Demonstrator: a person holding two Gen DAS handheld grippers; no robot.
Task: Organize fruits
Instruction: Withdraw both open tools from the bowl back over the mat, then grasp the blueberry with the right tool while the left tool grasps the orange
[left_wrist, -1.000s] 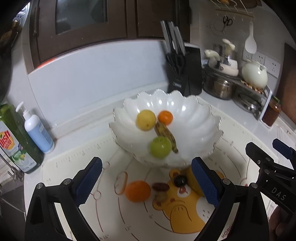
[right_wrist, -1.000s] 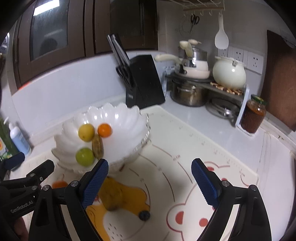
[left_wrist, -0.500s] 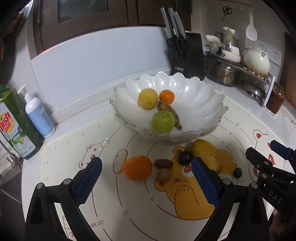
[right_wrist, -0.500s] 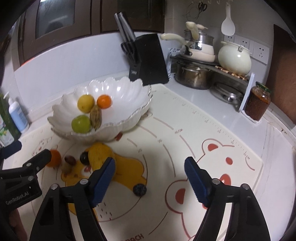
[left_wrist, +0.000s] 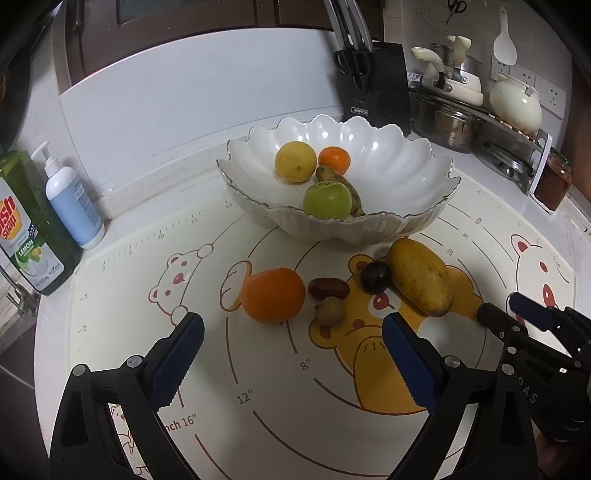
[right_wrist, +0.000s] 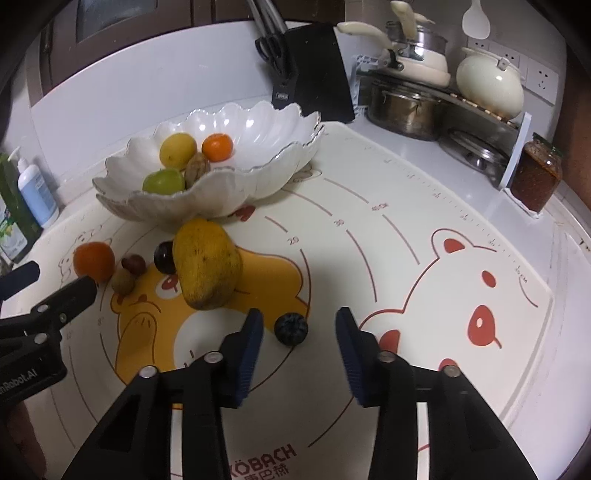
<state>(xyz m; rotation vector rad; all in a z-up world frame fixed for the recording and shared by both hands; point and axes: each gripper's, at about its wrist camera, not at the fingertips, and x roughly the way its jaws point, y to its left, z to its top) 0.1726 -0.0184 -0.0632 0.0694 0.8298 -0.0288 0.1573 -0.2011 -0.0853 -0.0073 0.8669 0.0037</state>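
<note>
On a kitchen counter, a dish-soap bottle (left_wrist: 27, 229) and a pump bottle (left_wrist: 72, 201) stand at the far left, beside a cream baking mat (left_wrist: 258, 406) printed with bears. The left gripper (left_wrist: 291, 354) hangs over the mat with its jaws wide apart and nothing between them. Just beyond its tips lie an orange (left_wrist: 273, 295), a red date (left_wrist: 328, 288), a small brown fruit (left_wrist: 330, 311), a dark plum (left_wrist: 375, 277) and a mango (left_wrist: 421, 282), close together in front of a white scalloped bowl (left_wrist: 388, 173). The bowl holds a lemon (left_wrist: 295, 161), a tangerine (left_wrist: 334, 160), a green apple (left_wrist: 327, 201) and a brown-spotted banana (left_wrist: 351, 192). To the right, the right gripper (right_wrist: 299, 336) points down at the mat, its jaws closing around a blueberry (right_wrist: 291, 328) that sits between the blue pads, not yet touched by either. The mango lies just left of and beyond it. A knife block (right_wrist: 314, 70), steel pots (right_wrist: 402, 107), a cream kettle (right_wrist: 489, 86) and a jar (right_wrist: 537, 173) line the back and right of the counter.
</note>
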